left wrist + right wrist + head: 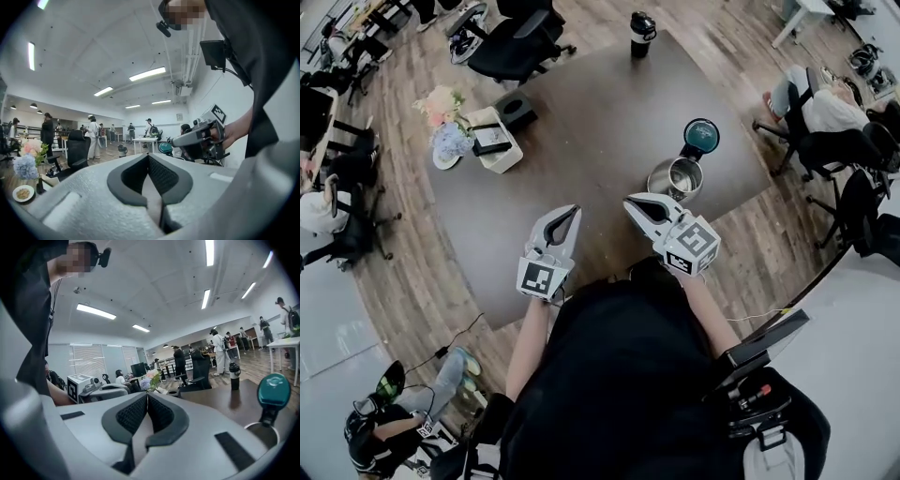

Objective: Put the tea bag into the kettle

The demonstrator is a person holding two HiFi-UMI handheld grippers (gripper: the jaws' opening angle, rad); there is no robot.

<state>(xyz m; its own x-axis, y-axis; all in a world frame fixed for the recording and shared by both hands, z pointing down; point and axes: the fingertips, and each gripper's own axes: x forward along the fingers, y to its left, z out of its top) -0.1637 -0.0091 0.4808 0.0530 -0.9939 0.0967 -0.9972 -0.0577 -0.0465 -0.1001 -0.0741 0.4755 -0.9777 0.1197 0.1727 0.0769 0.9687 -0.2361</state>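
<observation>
Upper left, the flowers (441,108) stand well clear. The left tool (568,216) and right tool (635,203) are both pressed together and empty, near the lower edge of the bench (581,112). No tea bag shows in any view. Likely light and limp, it would suit a corner pinch. The kettle (675,178), centre right, has its lid up and bare bench around it.

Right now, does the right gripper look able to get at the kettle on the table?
Probably yes. The kettle stands with its lid up, close to the right gripper, and nothing lies on the table between them. The gripper's jaws are shut and empty, though.
</observation>
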